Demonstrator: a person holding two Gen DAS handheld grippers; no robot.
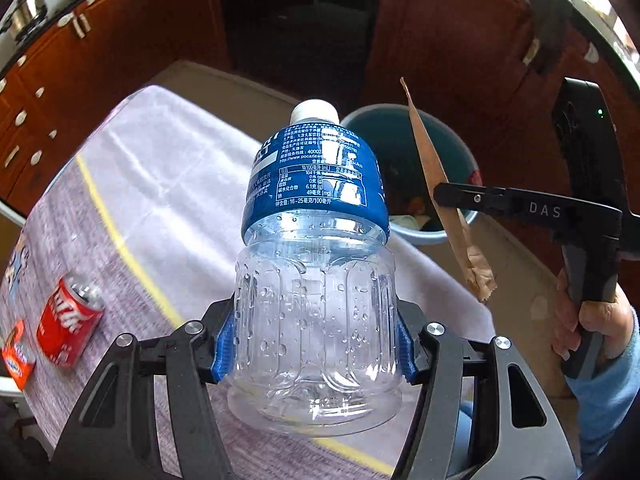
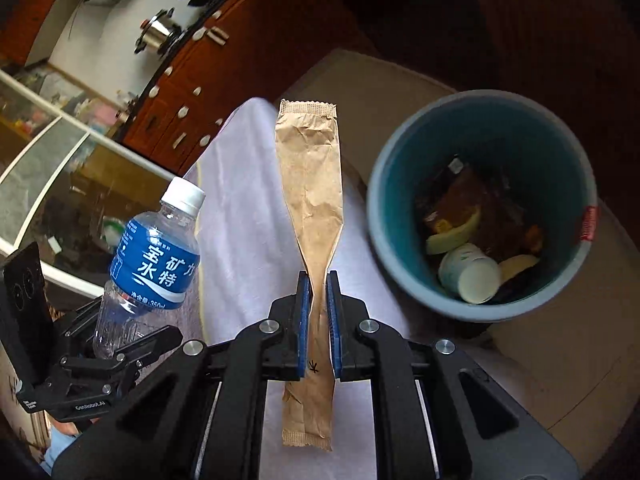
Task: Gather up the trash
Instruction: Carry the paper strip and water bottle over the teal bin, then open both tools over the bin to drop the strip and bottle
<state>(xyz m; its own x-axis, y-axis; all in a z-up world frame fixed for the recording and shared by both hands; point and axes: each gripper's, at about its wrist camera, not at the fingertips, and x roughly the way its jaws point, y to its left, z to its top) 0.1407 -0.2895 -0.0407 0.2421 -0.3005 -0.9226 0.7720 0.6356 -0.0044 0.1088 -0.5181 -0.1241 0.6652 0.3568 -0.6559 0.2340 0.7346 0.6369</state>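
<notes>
1. Your left gripper clamps its blue pads on a clear ribbed plastic bottle, white cap up, dotted with droplets; the blue label reads "www.pocarisweat" and Chinese print.
2. Your right gripper is pinched nearly closed on a crinkled brown paper sleeve with crimped ends.
3. Both hang above the white cloth, beside a round blue bin holding cups and wrappers.
4. A red can lies on the cloth.

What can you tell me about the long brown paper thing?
The brown paper sleeve is a long, flat, creased wrapper with crimped ends and a small black mark near the bottom. The right gripper pinches it low down, crumpling it narrow there. It stands up off the table, beside the bin, touching nothing else visible.
</notes>
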